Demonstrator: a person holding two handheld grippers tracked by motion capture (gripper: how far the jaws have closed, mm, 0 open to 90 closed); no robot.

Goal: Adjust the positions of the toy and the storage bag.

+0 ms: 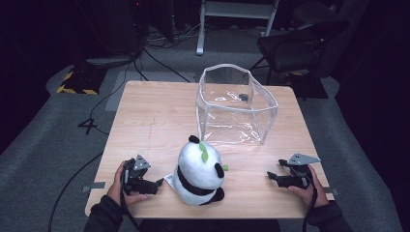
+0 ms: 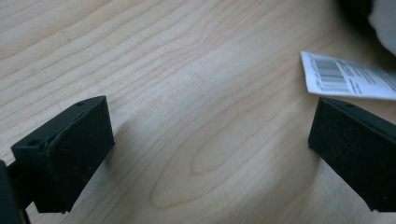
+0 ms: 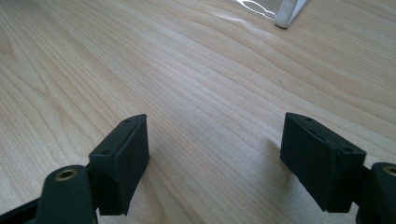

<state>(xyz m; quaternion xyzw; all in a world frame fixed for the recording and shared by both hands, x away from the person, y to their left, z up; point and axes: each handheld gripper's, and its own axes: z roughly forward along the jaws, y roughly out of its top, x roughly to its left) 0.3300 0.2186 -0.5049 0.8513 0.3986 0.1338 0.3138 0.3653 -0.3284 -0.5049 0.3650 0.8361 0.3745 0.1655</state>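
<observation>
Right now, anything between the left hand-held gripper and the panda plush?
Nothing visible. The left hand-held gripper sits open beside the panda plush, with bare table and the plush's white barcode tag between them.

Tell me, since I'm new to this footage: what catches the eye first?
A plush panda sits upright at the near edge of the wooden table, between the left hand-held gripper and the right hand-held gripper, both open. Behind it stands a clear, open-topped plastic bag.
</observation>
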